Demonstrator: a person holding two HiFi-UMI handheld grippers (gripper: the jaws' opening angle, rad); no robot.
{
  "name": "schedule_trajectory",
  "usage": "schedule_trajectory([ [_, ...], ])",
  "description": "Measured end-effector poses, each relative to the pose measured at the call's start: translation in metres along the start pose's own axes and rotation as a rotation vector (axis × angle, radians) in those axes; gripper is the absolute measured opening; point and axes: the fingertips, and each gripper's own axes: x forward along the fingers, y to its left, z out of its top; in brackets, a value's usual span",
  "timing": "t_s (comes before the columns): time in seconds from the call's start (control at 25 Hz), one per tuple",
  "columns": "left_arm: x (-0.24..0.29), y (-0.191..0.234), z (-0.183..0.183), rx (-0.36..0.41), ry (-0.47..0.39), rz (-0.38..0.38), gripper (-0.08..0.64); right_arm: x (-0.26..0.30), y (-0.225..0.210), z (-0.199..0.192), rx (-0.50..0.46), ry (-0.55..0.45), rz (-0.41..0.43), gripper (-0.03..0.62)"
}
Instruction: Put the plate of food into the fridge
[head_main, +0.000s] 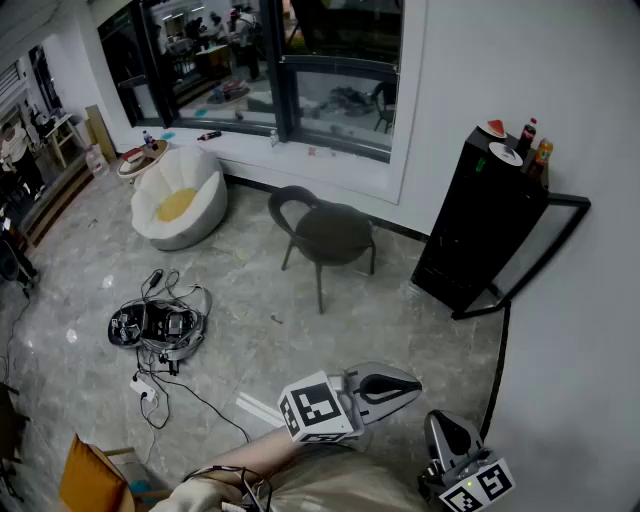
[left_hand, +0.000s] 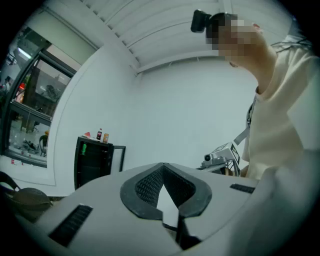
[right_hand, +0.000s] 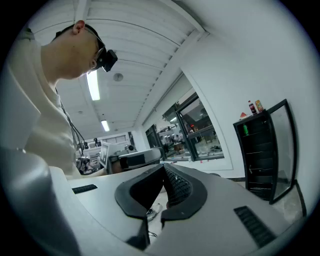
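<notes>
The plate of food (head_main: 497, 128) sits on top of the black fridge (head_main: 480, 215), well ahead of both sets of fingers and out of their reach. That looks like a starting spot chosen so the plate can be lifted off and lowered onto a shelf. The fridge's glass door (head_main: 545, 250) stands swung open towards the wall, so the shelves are likely free to load without a door-opening step. Two bottles (head_main: 533, 145) stand on the same top, just beside the plate on the side away from the fingers, and could be knocked during the lift.

The left gripper (head_main: 412, 384) and the right gripper (head_main: 443, 424) are held low and close to the person's body, aimed roughly level at the fridge. On each, the fingers are pressed together with nothing between them, as both gripper views confirm (left_hand: 163, 172) (right_hand: 164, 170). This looks like a carrying posture for the walk over, and I judge the approach has hardly begun.

The plate shows as a small pale dish bearing a red wedge. It is too small to tell what the food is. A second pale round thing (head_main: 505, 153) lies just nearer the fingers.
</notes>
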Motion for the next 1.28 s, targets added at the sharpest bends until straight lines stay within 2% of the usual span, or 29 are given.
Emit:
schedule_trajectory([
  [0.4, -0.072, 0.052, -0.004, -0.008, -0.008, 0.118, 0.009, 0.080, 0.024, -0.017, -0.020, 0.067, 0.111, 0.020],
  [0.64, -0.097, 0.070, -0.008, 0.004, -0.003, 0.148, 0.009, 0.115, 0.034, -0.028, -0.040, 0.085, 0.150, 0.021],
  [1.0, -0.105, 0.107, -0.022, -0.022, -0.008, 0.150, 0.011, 0.153, 0.017, -0.034, -0.101, 0.078, 0.174, 0.021],
  [1.12, -0.096, 0.104, -0.022, -0.050, 0.004, 0.094, 0.011, 0.149, 0.015, -0.030, -0.078, 0.080, 0.120, 0.021],
  [1.28, -0.052, 0.102, -0.015, -0.064, 0.035, 0.019, 0.009, 0.131, -0.009, -0.011, -0.063, 0.068, 0.069, 0.021],
])
